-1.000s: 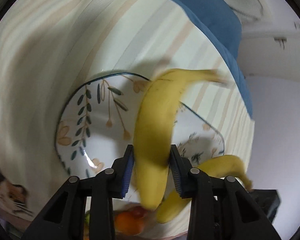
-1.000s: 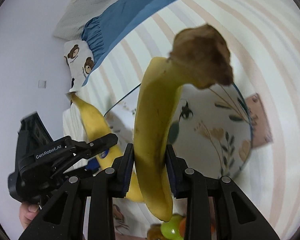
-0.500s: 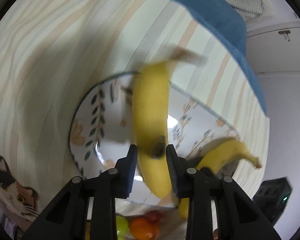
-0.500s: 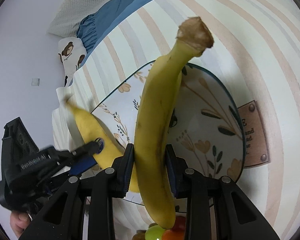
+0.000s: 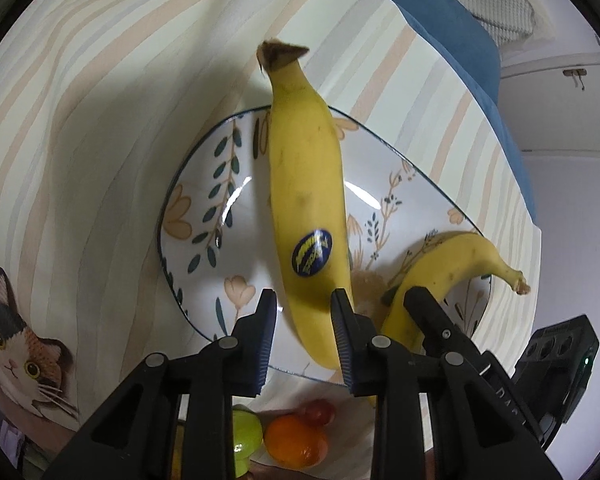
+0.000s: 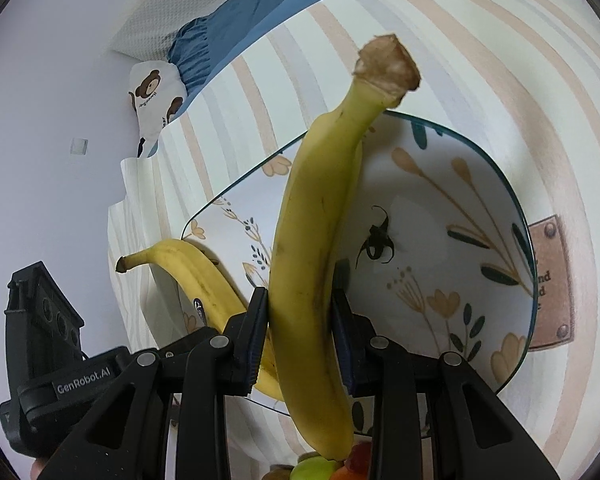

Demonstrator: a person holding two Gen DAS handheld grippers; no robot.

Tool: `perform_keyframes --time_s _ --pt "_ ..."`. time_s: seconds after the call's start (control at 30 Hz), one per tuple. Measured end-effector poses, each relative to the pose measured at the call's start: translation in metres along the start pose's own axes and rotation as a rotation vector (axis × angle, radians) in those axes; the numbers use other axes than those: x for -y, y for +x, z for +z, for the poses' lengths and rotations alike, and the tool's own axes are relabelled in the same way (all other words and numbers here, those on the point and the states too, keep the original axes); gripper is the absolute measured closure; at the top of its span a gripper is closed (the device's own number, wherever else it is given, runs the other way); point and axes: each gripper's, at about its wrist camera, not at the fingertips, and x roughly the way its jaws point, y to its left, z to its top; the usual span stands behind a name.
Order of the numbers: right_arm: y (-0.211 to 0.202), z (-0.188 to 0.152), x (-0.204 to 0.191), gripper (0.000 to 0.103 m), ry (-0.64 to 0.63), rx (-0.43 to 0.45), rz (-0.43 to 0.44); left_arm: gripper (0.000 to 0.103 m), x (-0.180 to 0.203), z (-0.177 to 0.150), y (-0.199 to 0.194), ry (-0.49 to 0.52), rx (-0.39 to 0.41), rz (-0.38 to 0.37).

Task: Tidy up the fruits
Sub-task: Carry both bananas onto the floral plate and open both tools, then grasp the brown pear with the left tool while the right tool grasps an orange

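A square white plate (image 5: 204,216) with a leaf pattern lies on the striped cloth. My left gripper (image 5: 304,312) is shut on a banana with a blue sticker (image 5: 304,184), held just above the plate with its stem pointing away. To its right, a second banana (image 5: 452,264) sits over the plate's right edge in the right gripper's black fingers (image 5: 428,312). In the right wrist view, my right gripper (image 6: 300,308) is shut on that long banana (image 6: 312,216) with a wide brown stem, over the plate (image 6: 440,240). The stickered banana (image 6: 196,272) shows at the left.
Small fruits, green, orange and red (image 5: 296,440), lie just before the plate's near edge. A cat picture (image 5: 16,344) is on the cloth at the left. Blue fabric (image 5: 440,12) and a bear-print pillow (image 6: 156,96) lie beyond. A leather tag (image 6: 548,280) sits by the plate.
The left banana has swung from a tilt to straight over the plate, its sticker now showing. The right gripper has come down and closer to the plate with its banana.
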Motion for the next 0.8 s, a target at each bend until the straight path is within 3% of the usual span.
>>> perform_keyframes --time_s 0.07,0.13,0.2,0.33,0.43,0.5,0.6,0.8 --pt "0.003 0.003 -0.006 0.063 0.007 0.002 -0.016 0.077 0.003 -0.003 -0.005 0.025 0.006 0.026" --pt "0.0 0.004 -0.01 0.034 0.012 0.012 -0.021 0.075 0.011 -0.008 -0.012 0.074 0.031 0.072" --pt "-0.01 0.003 -0.013 0.025 0.002 0.027 -0.053 0.069 0.022 -0.014 -0.019 0.138 0.064 0.125" --pt "-0.025 0.0 -0.027 0.018 -0.072 0.041 -0.159 0.062 0.044 -0.028 -0.033 0.279 0.157 0.265" --pt "-0.038 -0.007 -0.034 0.013 -0.134 0.059 -0.256 0.046 0.054 -0.039 -0.04 0.339 0.207 0.334" --pt "-0.045 -0.012 -0.038 0.011 -0.173 0.073 -0.313 0.029 0.057 -0.046 -0.046 0.368 0.241 0.37" --pt "-0.057 -0.022 -0.04 0.008 -0.224 0.1 -0.362 0.016 0.053 -0.059 -0.059 0.399 0.282 0.403" --pt "-0.084 -0.041 -0.053 0.006 -0.303 0.168 -0.427 0.004 0.047 -0.086 -0.08 0.432 0.355 0.417"
